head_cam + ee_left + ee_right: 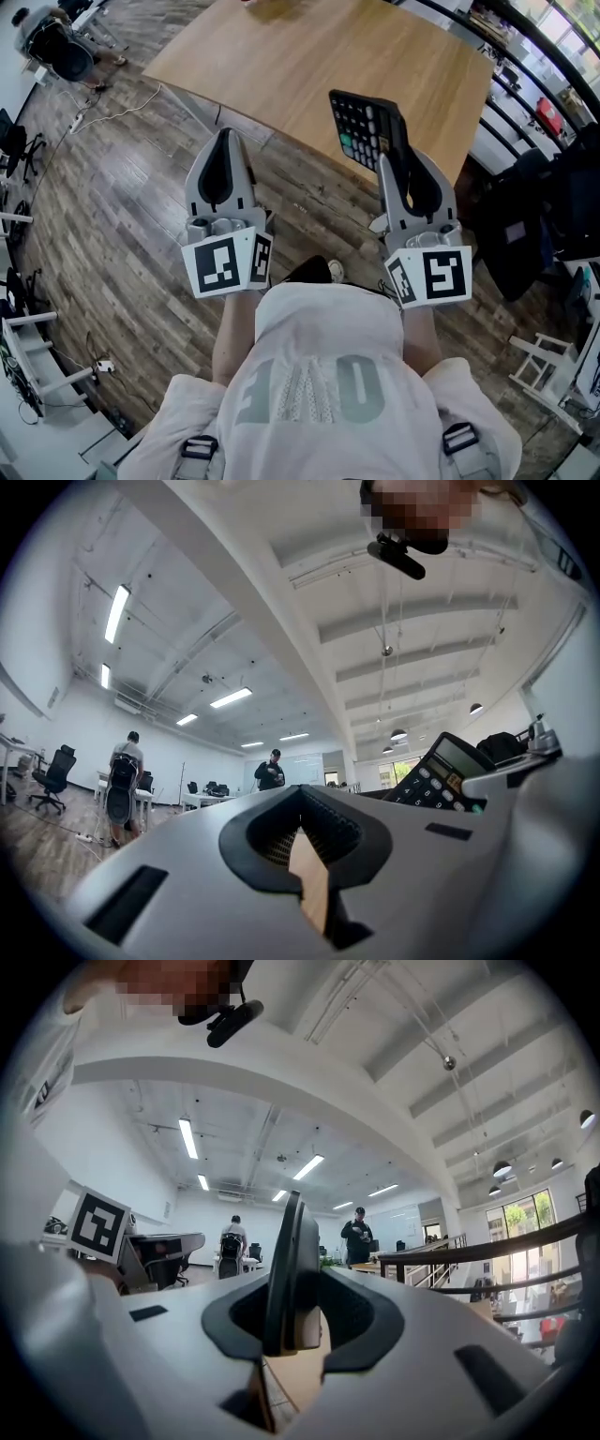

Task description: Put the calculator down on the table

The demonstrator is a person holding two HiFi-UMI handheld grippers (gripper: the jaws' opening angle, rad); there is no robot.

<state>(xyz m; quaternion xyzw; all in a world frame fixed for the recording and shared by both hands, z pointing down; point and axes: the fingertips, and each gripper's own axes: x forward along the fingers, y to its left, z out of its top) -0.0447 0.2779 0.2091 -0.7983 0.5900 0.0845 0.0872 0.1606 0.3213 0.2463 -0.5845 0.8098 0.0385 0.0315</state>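
A black calculator (pixel 362 126) with grey and green keys stands tilted up on edge over the near right edge of the wooden table (pixel 300 56). My right gripper (pixel 391 161) is shut on its lower end. Seen edge-on in the right gripper view, the calculator (pixel 285 1269) is a thin dark slab pinched between the pads. My left gripper (pixel 223 139) hovers over the wooden floor just short of the table, shut with nothing in it. In the left gripper view the left gripper (pixel 302 791) has its tips together, and the calculator (pixel 439 774) shows at the right.
Black office chairs (pixel 58 49) stand at the far left. A dark chair with a bag (pixel 525 220) and white stools (pixel 546 367) crowd the right side. A cable (pixel 108 114) runs across the floor. Two people (pixel 272 771) stand far off in the office.
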